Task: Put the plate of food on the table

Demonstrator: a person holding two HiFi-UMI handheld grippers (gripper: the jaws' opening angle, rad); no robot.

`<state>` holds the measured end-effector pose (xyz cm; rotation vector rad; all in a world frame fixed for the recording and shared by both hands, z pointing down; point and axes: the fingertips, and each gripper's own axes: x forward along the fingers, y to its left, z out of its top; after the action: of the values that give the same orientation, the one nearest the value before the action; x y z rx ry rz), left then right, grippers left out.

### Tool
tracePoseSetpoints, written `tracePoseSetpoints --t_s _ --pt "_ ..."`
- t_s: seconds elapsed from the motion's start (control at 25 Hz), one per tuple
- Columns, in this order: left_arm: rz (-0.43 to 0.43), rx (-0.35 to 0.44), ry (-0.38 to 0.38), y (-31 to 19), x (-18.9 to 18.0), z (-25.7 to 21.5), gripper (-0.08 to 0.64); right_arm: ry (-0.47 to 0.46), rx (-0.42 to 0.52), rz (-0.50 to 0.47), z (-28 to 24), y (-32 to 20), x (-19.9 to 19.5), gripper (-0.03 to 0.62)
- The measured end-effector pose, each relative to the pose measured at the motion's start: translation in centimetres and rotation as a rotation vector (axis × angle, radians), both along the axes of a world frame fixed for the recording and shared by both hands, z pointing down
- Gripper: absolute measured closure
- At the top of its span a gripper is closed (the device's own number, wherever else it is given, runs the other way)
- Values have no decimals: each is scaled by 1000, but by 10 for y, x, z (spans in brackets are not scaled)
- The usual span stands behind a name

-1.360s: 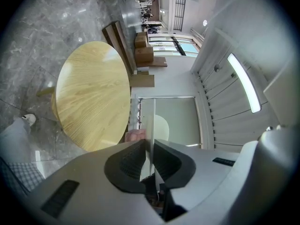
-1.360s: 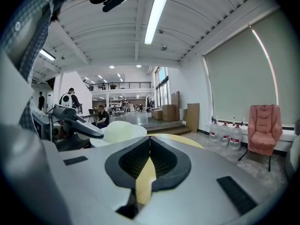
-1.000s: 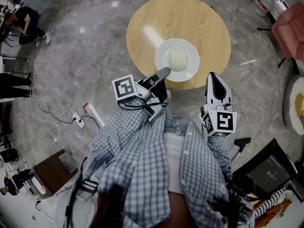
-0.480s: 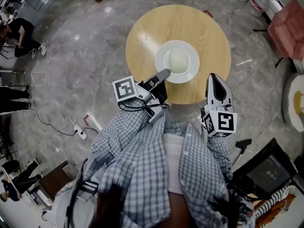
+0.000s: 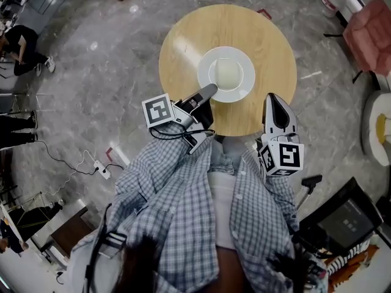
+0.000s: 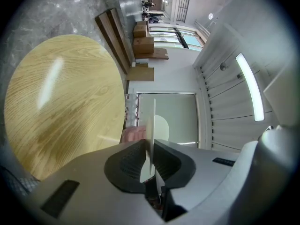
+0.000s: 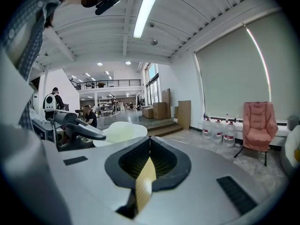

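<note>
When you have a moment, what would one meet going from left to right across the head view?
Person in dark clothes → left claw, shut on the near rim of the plate → right claw → pink armchair.

You stand in a big open-plan office hall: grey stone floor (image 5: 91, 60), round wooden table (image 5: 183, 41), mezzanine railing (image 7: 105, 83), people at desks (image 7: 88, 115), cardboard boxes (image 7: 159, 108), water jugs (image 7: 218, 130), pink armchair (image 7: 260, 125).
</note>
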<state>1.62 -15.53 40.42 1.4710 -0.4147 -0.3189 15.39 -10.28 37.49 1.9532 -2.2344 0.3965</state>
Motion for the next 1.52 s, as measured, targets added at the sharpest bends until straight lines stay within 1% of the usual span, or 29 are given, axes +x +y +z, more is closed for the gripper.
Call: tracePoseSetpoints --t_s 0.12,0.28,0.4,0.52,0.72,0.84,0.96,1.0,1.04,1.08,1.16,1.32,1.4,1.52 --pt "-14 -8 5 -1 0 -1 532 9 -3 -31 -4 -6 -2 584" --pt "-38 -10 9 -3 0 -2 532 32 11 -104 -9 -17 -10 584" --pt "-68 -10 10 -4 -1 -3 532 -3 11 -132 -13 -22 -12 584" --pt "-86 -6 9 -3 -1 -5 532 -101 -9 -146 -15 -24 -12 584" --pt "-108 8 14 -7 -5 -7 532 -341 -67 -149 -12 -32 -16 584" --pt "-112 11 15 -8 -6 -7 532 -418 -100 -150 -7 -34 -19 583" --pt "-109 16 10 -6 -8 -8 532 -512 -110 -115 -4 -35 -18 581" --pt "-108 19 8 -5 -8 -9 532 -555 -111 -108 -5 -36 -18 571" --pt "-106 21 6 -5 -8 -9 532 -597 -112 -105 -5 -37 -18 539" --pt "-105 22 4 -4 -8 -9 532 -633 -117 -103 -5 -38 -18 526" --pt "-101 20 1 -4 -7 -8 532 -691 -142 -103 0 -40 -20 500" --pt "-93 19 4 -6 -7 -4 532 -781 -198 -110 13 -42 -28 497" --pt "-86 20 4 -5 -6 -3 532 -786 -219 -127 17 -40 -33 497" --pt "-77 23 2 -5 -4 -3 532 -758 -237 -144 20 -39 -37 499"
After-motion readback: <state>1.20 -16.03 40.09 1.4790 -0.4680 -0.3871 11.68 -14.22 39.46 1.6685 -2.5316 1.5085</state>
